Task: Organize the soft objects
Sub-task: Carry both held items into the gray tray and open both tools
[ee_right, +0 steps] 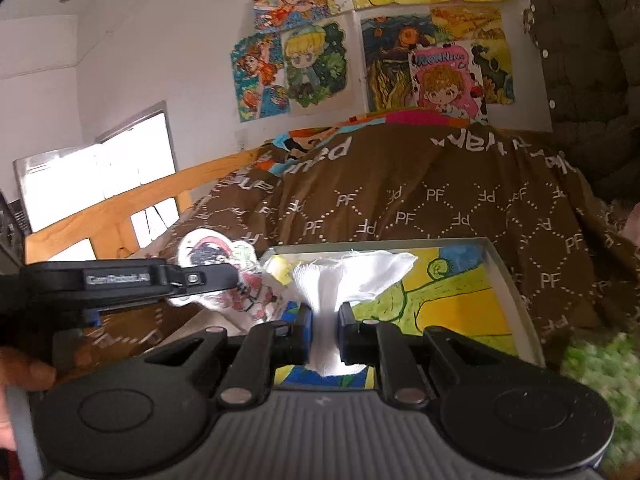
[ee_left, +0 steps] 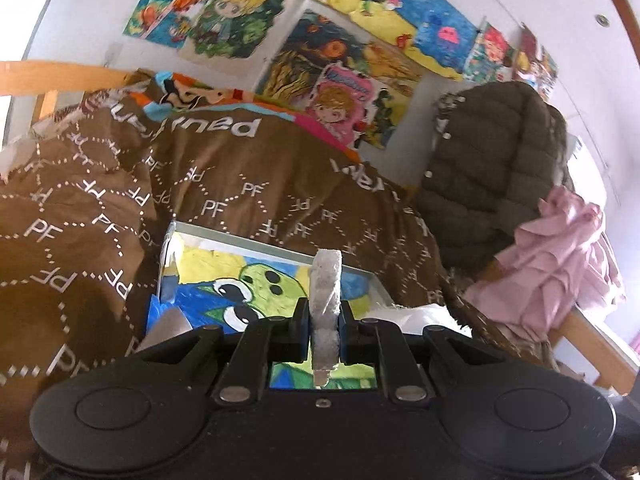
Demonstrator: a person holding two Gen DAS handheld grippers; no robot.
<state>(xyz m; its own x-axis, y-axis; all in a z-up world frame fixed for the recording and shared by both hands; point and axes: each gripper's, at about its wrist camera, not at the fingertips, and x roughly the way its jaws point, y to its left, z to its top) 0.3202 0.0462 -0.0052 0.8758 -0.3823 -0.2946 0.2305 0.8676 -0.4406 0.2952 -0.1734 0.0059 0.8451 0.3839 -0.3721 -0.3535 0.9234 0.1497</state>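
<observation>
My left gripper [ee_left: 324,322] is shut on a flat white plush piece [ee_left: 327,280], seen edge-on and standing up between the fingers. From the right wrist view that piece shows a printed cartoon face [ee_right: 224,276] and the left gripper [ee_right: 224,280] holds it from the left. My right gripper [ee_right: 325,324] is shut on a white gauze cloth [ee_right: 360,272] that fans out above the fingers. Both are held over a shallow box with a painted cartoon bottom [ee_left: 224,276] [ee_right: 460,292] lying on the bed.
A brown quilt with white PF print [ee_left: 240,184] [ee_right: 420,200] covers the bed behind the box. A dark puffer jacket [ee_left: 488,160] and pink clothes [ee_left: 560,256] hang at the right. A wooden bed rail [ee_right: 120,208] runs at the left. Drawings cover the wall [ee_left: 320,40].
</observation>
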